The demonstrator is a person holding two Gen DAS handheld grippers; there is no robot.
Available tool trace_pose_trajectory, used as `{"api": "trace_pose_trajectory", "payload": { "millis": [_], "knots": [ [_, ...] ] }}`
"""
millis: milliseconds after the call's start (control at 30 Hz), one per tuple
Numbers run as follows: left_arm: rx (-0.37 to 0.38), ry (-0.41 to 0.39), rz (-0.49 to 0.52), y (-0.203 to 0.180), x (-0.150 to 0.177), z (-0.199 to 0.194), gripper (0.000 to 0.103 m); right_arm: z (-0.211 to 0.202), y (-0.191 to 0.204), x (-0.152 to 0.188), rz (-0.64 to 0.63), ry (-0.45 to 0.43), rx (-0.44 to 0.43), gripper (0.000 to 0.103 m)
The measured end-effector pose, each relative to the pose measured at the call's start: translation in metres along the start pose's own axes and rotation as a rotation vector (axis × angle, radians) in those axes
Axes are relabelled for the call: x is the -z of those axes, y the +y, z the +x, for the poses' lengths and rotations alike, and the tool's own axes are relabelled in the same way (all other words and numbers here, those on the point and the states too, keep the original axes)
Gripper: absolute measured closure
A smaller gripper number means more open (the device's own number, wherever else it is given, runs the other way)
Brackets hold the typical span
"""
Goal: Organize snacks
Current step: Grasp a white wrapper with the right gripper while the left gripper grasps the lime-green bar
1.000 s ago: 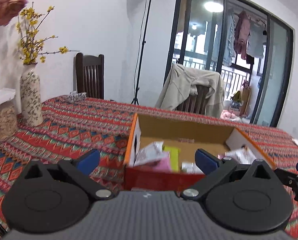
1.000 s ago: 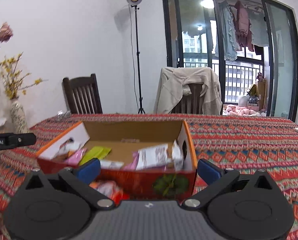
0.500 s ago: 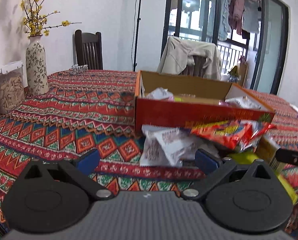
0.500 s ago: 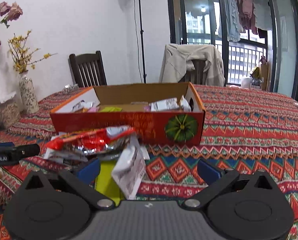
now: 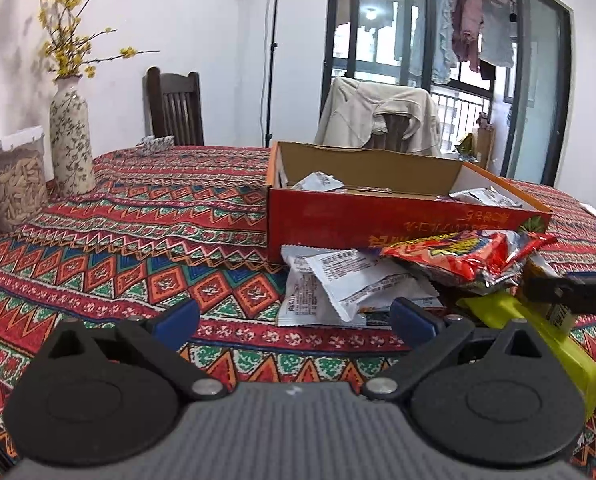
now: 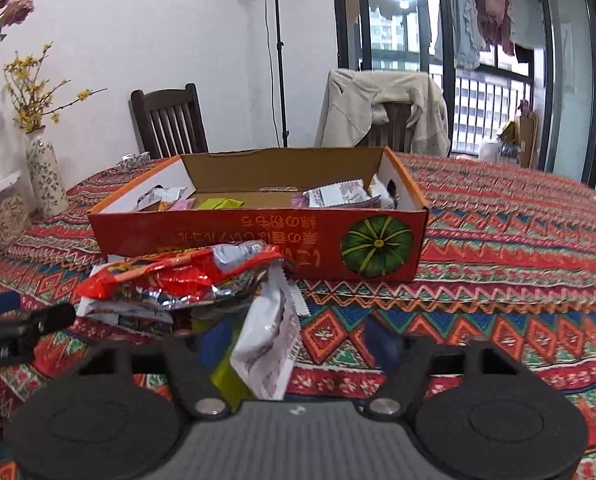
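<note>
Red cardboard box (image 6: 258,236) already holds packets; both grippers have dropped low to the loose pile, right gripper (image 6: 294,344) spread around a white packet (image 6: 266,344), left gripper (image 5: 294,320) open, empty.

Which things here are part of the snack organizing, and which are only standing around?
Part of the job:
red snack bag
white packets
yellow packet
red cardboard box

Only standing around:
flower vase
clear container
wooden chair
beige jacket
</note>
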State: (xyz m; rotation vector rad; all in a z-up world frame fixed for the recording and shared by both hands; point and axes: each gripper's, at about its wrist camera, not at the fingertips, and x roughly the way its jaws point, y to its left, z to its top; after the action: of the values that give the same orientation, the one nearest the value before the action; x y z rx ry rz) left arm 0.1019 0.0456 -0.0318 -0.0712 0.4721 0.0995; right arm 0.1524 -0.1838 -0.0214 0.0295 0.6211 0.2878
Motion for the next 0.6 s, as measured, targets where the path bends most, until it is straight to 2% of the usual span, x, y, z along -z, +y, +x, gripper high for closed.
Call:
{"api": "trace_pose_trajectory", "payload": {
  "millis": [67, 100, 167, 200, 400, 600],
  "knots": [
    [-0.003, -0.003, 0.002, -0.001, 0.000, 0.000, 0.000, 0.007, -0.001, -0.003, 0.020, 0.014, -0.010, 0.068],
    [-0.002, -0.002, 0.000, 0.000, 0.000, 0.000, 0.000, 0.010, -0.001, -0.003, 0.028, 0.018, -0.012, 0.071],
    [0.002, 0.001, -0.011, 0.001, 0.000, 0.000, 0.000, 0.012, -0.001, -0.003, 0.038, 0.016, -0.020, 0.087],
    [0.003, 0.004, -0.016, 0.002, 0.000, 0.001, 0.000, 0.013, -0.001, -0.003, 0.041, 0.013, -0.024, 0.091],
    [0.004, 0.010, -0.022, 0.004, 0.000, 0.002, 0.000, 0.006, -0.005, 0.002, 0.027, -0.025, -0.020, 0.092],
    [-0.003, 0.017, -0.027, 0.005, -0.001, 0.003, 0.000, -0.017, -0.010, 0.005, 0.025, -0.109, 0.001, 0.093]
  ]
}}
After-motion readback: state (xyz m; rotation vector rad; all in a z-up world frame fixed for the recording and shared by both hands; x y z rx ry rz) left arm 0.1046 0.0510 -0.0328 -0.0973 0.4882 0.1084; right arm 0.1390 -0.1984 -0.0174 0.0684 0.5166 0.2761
